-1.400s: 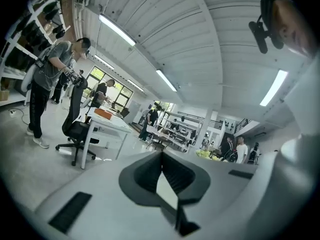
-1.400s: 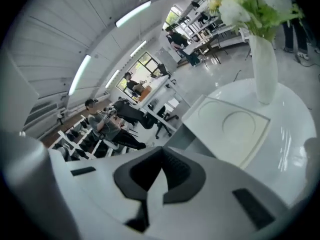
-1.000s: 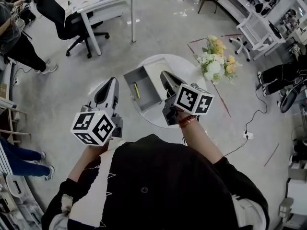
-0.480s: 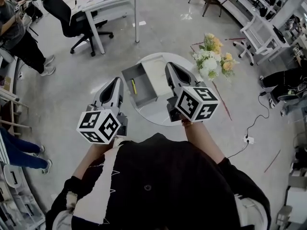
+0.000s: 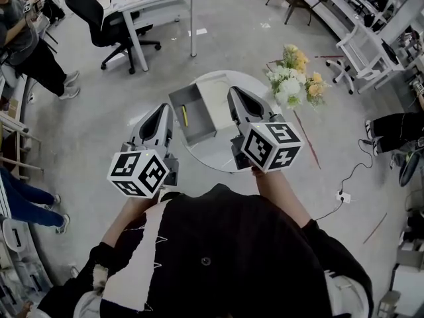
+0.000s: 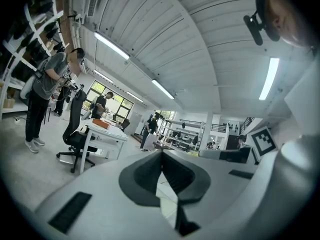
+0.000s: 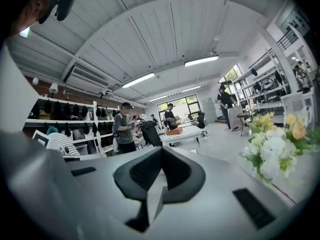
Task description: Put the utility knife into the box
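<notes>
Inside the grey box (image 5: 193,114) on the round table (image 5: 212,154), the yellow utility knife (image 5: 185,116) lies by the left wall, long axis along it, pointing away from me; can't tell the blade end. My left gripper (image 5: 161,109) and right gripper (image 5: 233,93) are both clenched on nothing.

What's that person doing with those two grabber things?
A person holds a gripper in each hand by a small round table. The left gripper and the right gripper are both shut and empty. The yellow utility knife lies inside the grey box on the table, so the job looks done.
</notes>
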Motion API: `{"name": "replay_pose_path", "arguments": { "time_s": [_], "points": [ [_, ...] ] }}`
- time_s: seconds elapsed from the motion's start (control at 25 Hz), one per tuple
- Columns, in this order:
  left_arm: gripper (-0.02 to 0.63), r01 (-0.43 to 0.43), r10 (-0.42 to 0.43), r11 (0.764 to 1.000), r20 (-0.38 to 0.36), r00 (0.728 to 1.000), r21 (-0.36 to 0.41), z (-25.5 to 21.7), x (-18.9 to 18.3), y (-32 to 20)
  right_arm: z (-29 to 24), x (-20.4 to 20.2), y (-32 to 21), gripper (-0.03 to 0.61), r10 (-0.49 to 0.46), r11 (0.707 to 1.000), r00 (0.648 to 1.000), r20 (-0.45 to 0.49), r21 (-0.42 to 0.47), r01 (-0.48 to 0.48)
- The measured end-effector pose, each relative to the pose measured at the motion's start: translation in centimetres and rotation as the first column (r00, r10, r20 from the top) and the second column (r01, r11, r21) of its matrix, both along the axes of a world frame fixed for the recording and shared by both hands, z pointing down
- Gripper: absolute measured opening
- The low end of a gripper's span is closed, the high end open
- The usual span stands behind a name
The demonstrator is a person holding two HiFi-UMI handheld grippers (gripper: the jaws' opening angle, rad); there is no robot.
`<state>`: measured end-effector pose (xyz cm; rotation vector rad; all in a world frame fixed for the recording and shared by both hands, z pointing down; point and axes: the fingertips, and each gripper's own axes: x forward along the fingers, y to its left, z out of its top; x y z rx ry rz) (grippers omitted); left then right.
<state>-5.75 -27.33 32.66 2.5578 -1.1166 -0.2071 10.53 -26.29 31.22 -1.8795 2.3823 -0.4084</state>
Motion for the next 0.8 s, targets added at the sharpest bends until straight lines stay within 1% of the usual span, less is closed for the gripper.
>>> {"name": "replay_pose_path", "arguments": {
  "time_s": [0.24, 0.8],
  "points": [
    [0.011, 0.001, -0.001, 1.000, 0.004, 1.000, -0.002, -0.05, -0.09, 0.35, 0.69, 0.00, 0.26, 0.005, 0.003, 1.000, 1.000, 0.017, -0.022, -0.002],
    [0.011, 0.003, -0.003, 1.000, 0.000, 1.000, 0.003, 0.05, -0.49, 0.75, 1.03, -0.46, 0.77, 0.005, 0.003, 1.000, 1.000, 0.005, -0.017, -0.003]
  ]
}}
